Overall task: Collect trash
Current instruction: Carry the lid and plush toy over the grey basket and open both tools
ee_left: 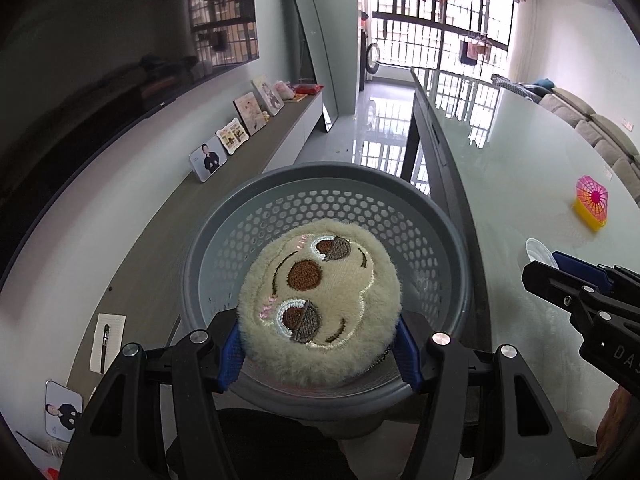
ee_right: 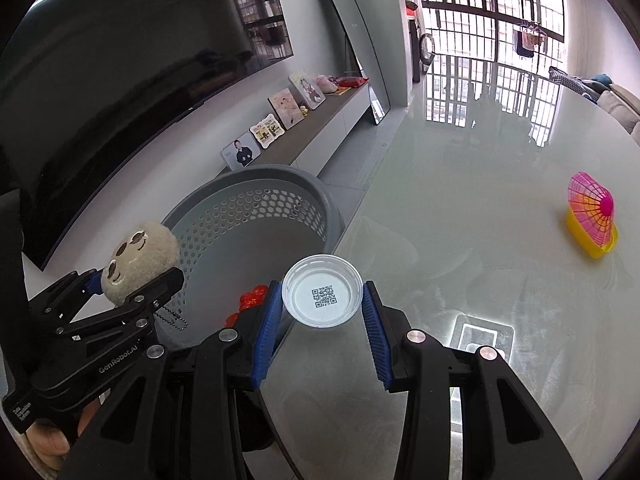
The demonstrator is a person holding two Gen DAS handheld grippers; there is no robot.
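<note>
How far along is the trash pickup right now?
Done: something red already lies in the grey basket. In hand: the left gripper holds a plush toy over the basket; the right gripper holds a white lid above the table edge. Left: drop both, then the pink and yellow item on the table.

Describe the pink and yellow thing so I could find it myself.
Start at the big glossy table beside the grey basket. Out on its far right side stands a small toy: a yellow base topped by a pink ribbed dome, the only brightly coloured thing on that surface.
</note>
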